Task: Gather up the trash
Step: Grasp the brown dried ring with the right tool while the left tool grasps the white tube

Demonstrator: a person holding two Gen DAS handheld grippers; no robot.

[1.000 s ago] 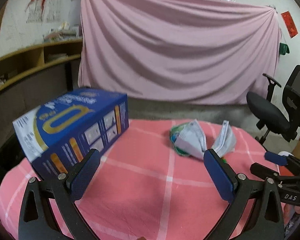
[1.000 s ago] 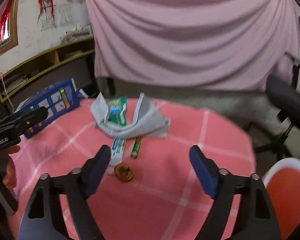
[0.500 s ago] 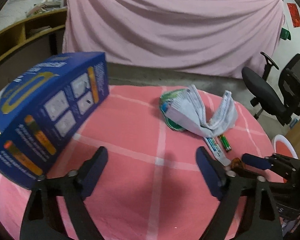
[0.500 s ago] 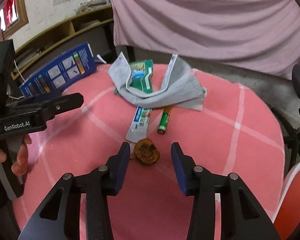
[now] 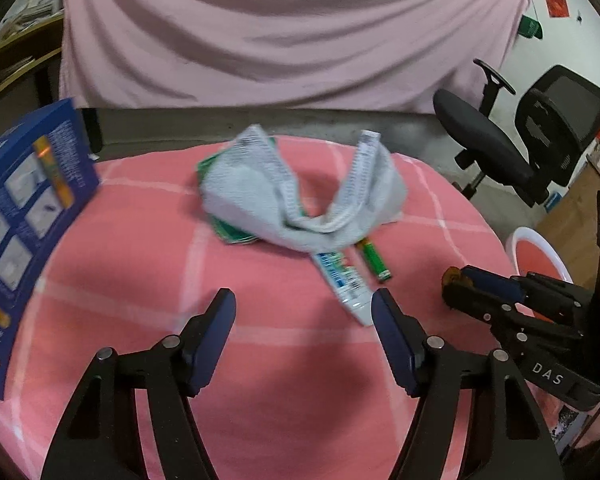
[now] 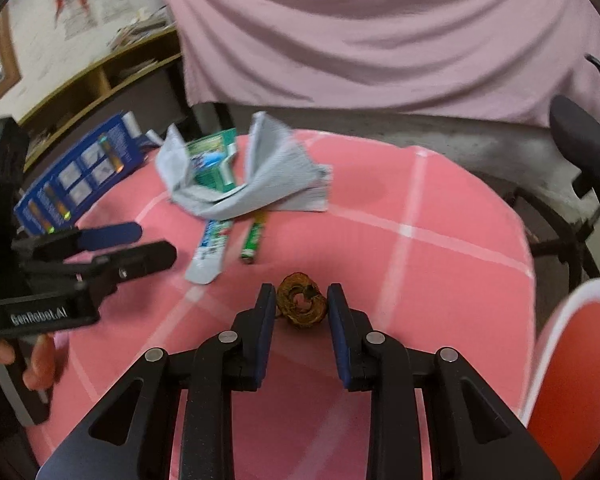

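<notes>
The left tongs hang wide open over the pink table, holding nothing. The right tongs have narrowed onto the brown shrivelled scrap, both pads at its sides; I judge it gripped or nearly so. It looks brittle, so a hard squeeze could crumble it, and a loose one could drop it short of the red bin. Left to right, one each: blue box, grey cloth over a green packet, toothpaste tube, green battery, scrap
</notes>
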